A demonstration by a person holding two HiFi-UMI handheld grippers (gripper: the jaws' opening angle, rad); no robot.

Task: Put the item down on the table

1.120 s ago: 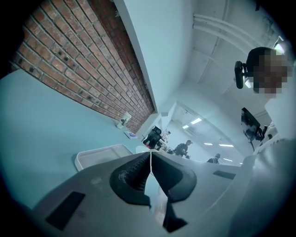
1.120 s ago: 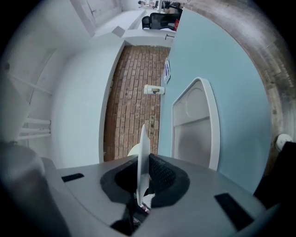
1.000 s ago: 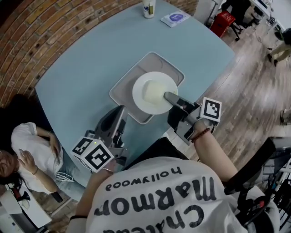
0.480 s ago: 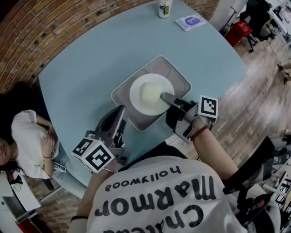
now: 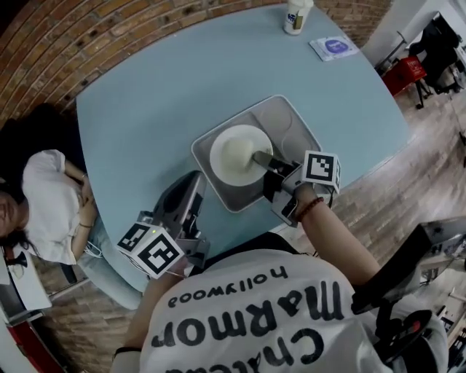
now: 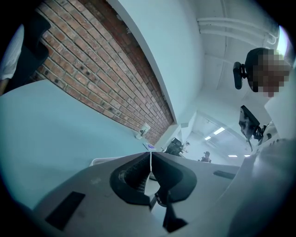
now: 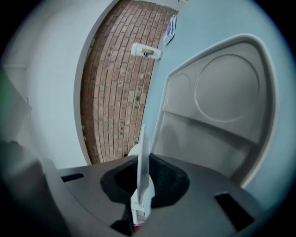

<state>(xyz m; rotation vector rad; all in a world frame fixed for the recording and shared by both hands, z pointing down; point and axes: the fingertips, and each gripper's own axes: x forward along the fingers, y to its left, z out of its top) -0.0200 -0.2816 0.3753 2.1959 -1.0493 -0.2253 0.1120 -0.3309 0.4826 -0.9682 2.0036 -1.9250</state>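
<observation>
A white round plate [image 5: 237,154] lies over the left part of a grey compartment tray [image 5: 295,131] on the light-blue table [image 5: 145,109]. My right gripper [image 5: 262,162] is shut on the plate's near-right rim. In the right gripper view the plate [image 7: 141,157] shows edge-on as a thin white sheet between the pads, with the tray [image 7: 222,115] beyond. Whether the plate rests on the tray I cannot tell. My left gripper [image 5: 191,191] hovers at the table's near edge, left of the tray, shut with nothing in it [image 6: 151,159].
A white bottle [image 5: 295,16] and a card with blue print [image 5: 333,47] sit at the table's far edge. A person [image 5: 44,204] sits close to the table's left side. Brick wall runs behind the table; wooden floor lies to the right.
The right gripper has sunk with the plate and carried it toward the tray's left part, uncovering the right compartments. The left gripper has barely shifted.
</observation>
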